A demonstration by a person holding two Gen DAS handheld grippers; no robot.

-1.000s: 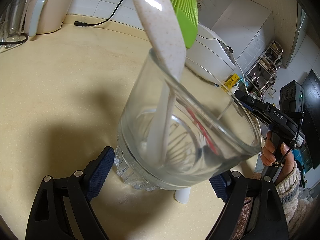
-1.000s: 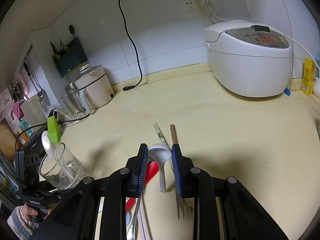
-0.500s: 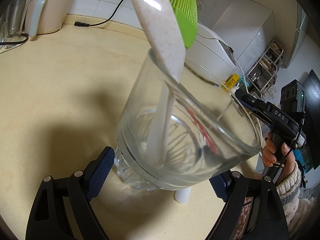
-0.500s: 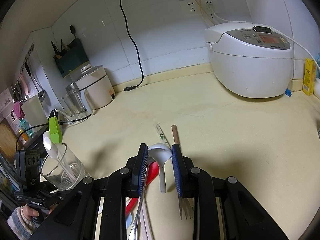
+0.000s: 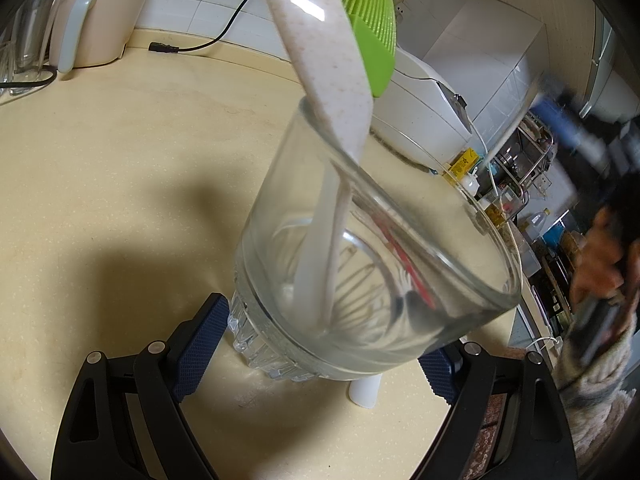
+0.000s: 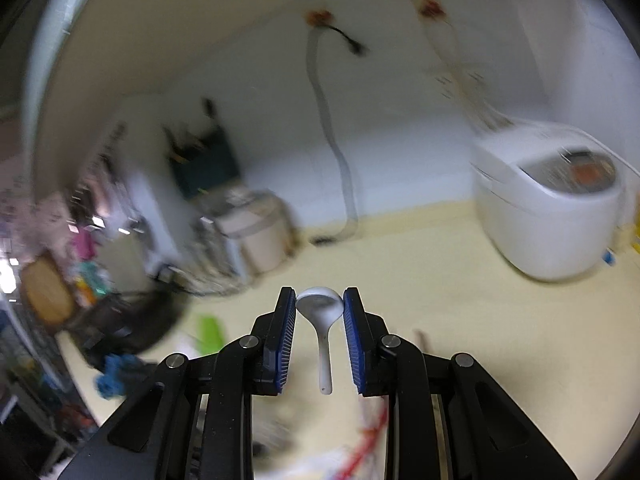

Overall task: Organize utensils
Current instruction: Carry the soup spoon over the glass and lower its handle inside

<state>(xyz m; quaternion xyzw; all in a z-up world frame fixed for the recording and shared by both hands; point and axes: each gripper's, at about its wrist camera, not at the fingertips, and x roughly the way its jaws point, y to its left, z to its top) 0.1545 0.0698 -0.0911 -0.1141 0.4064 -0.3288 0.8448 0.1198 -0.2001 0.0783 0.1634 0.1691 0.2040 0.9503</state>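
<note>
My left gripper [image 5: 320, 340] is shut on a clear glass cup [image 5: 360, 248] that stands tilted on the cream counter. In the cup are a speckled white rice paddle [image 5: 324, 56] and a green silicone brush [image 5: 374, 28]. My right gripper [image 6: 320, 304] is shut on a white spoon [image 6: 322, 312], holding its bowl between the pads with the handle hanging down, lifted above the counter. The right wrist view is motion-blurred. The right gripper shows blurred at the right edge of the left wrist view [image 5: 560, 116].
A white rice cooker [image 6: 552, 208] stands at the back right. A beige kettle [image 5: 96, 12] and a black cord [image 5: 200, 42] are at the back left. Loose utensils, one red-handled [image 6: 360, 452], lie blurred on the counter below the right gripper.
My right gripper has lifted the white spoon off the counter and swung upward fast. My left gripper still holds the glass cup in place.
</note>
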